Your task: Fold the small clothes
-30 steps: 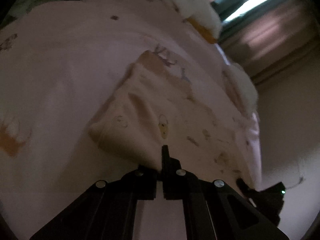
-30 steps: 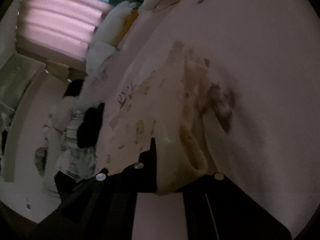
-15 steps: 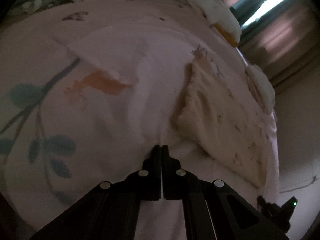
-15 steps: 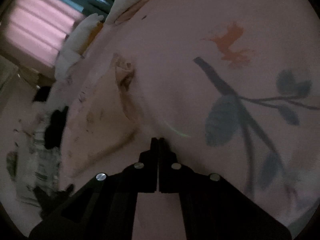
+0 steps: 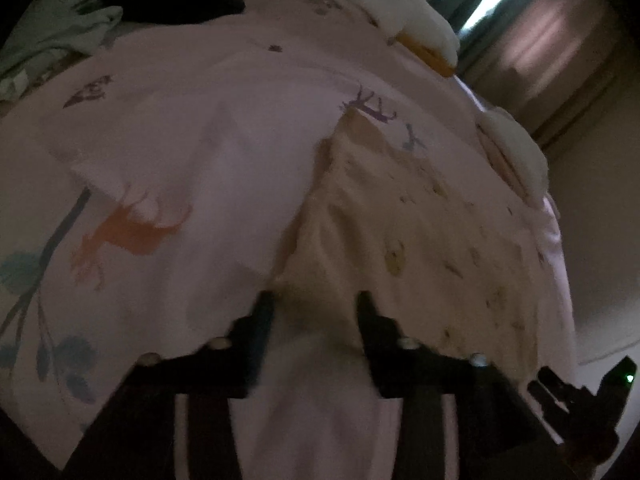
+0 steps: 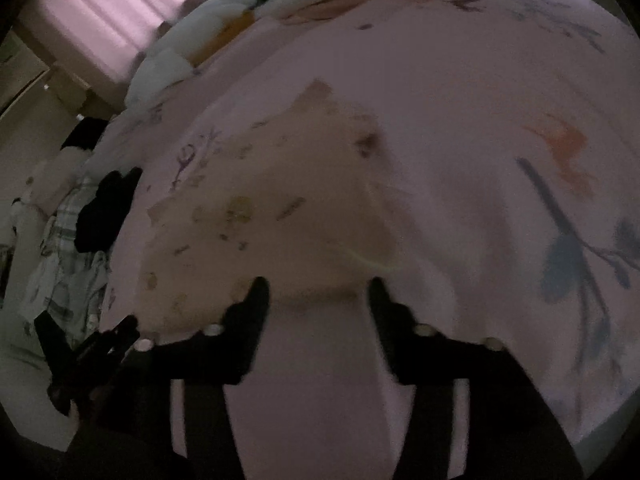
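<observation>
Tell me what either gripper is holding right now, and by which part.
Nothing is held. The left gripper and right gripper are both opening, jaws straddling the near edge of the cream printed cloth garment without pressing it.

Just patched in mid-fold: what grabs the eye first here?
The cream printed garment lies flat on the pink animal-print bedspread. Both grippers, left and right, are opening at its near edge, not gripping. White plush toys sit by the curtained window.
</observation>
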Tool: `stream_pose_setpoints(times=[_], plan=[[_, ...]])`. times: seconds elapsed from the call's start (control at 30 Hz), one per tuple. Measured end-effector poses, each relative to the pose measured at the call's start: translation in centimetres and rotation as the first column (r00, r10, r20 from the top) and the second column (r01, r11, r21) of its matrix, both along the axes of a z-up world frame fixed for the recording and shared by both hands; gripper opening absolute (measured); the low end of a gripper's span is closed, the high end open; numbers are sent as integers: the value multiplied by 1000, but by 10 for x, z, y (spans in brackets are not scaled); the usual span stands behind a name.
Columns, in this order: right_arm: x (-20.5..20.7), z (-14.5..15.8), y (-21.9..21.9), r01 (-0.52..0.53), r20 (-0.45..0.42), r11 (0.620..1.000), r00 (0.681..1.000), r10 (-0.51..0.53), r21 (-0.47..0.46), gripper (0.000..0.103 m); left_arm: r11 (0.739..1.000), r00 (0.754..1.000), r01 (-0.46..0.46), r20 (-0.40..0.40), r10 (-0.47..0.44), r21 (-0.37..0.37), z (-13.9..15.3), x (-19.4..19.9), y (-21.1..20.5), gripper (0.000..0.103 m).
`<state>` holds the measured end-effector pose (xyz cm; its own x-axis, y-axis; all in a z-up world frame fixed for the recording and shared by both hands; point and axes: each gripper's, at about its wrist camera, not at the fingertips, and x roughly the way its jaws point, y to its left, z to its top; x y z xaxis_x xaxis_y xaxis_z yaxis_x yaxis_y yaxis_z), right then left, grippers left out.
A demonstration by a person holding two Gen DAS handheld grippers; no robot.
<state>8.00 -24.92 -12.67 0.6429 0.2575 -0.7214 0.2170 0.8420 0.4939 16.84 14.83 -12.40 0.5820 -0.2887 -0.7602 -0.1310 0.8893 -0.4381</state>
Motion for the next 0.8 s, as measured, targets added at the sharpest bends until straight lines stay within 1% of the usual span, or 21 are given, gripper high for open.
stream_pose_setpoints(times=[0.03,0.1,0.13,0.17,0.2,0.23,0.27,0.3,0.33,0.37,0.4,0.43,0.47,0.5,0.53,0.57,0.6,0.63,0.73,0.8], plan=[[6,-3,1,-3,-5,1000,1000,3,19,57,1000,1000,-6,-18,6,-17,-5,4,0,42],[16,-17,-3,14,-32,994,999,-11,106,58,999,999,-21,-37,19,-43,-15,9,2,42],[19,-23,-3,31,-43,989,999,-25,141,57,998,999,-30,-23,29,-56,-16,8,4,42],[22,-32,-8,55,-40,981,998,-49,187,58,997,999,-43,-5,43,-63,-17,9,6,42],[20,-34,-7,65,-24,975,998,-61,213,56,997,999,-46,0,46,-60,-16,9,7,42],[21,-36,-9,75,-4,970,997,-76,230,52,998,999,-44,8,44,-50,-17,11,6,42],[24,-39,-11,72,5,975,997,-75,211,47,999,999,-32,35,33,-22,-18,12,3,42],[25,-38,-8,60,2,985,998,-61,160,29,998,997,-16,79,12,54,-22,13,-2,41],[26,-37,-6,52,-5,995,999,-52,88,7,995,995,4,102,-14,100,-24,13,-7,41],[24,-38,-4,48,-11,999,999,-48,19,2,989,991,13,127,-32,148,-24,10,-14,41],[20,-39,-5,40,9,999,999,-40,11,2,988,992,10,126,-30,156,-23,11,-15,41],[15,-42,-10,40,28,998,999,-41,43,2,987,993,12,118,-32,162,-22,11,-16,41],[10,-49,-20,54,41,990,997,-60,129,0,988,993,13,118,-32,156,-23,11,-14,41],[8,-56,-26,71,39,979,996,-80,192,0,990,992,13,122,-31,141,-23,10,-11,41],[4,-66,-38,82,42,948,994,-99,308,0,991,992,13,125,-30,130,-24,11,-10,41],[3,-71,-43,77,44,930,994,-100,359,0,992,991,14,127,-30,123,-24,11,-9,41],[2,-72,-45,59,51,925,995,-84,376,0,992,991,15,129,-32,125,-25,10,-9,41],[2,-70,-43,42,56,936,996,-66,350,0,991,991,16,130,-33,135,-25,10,-10,41],[-1,-60,-28,24,78,976,996,-42,218,0,986,990,14,134,-36,166,-25,11,-14,41],[-4,-58,-25,23,97,986,994,-40,166,0,987,990,14,134,-36,163,-24,11,-14,41]])
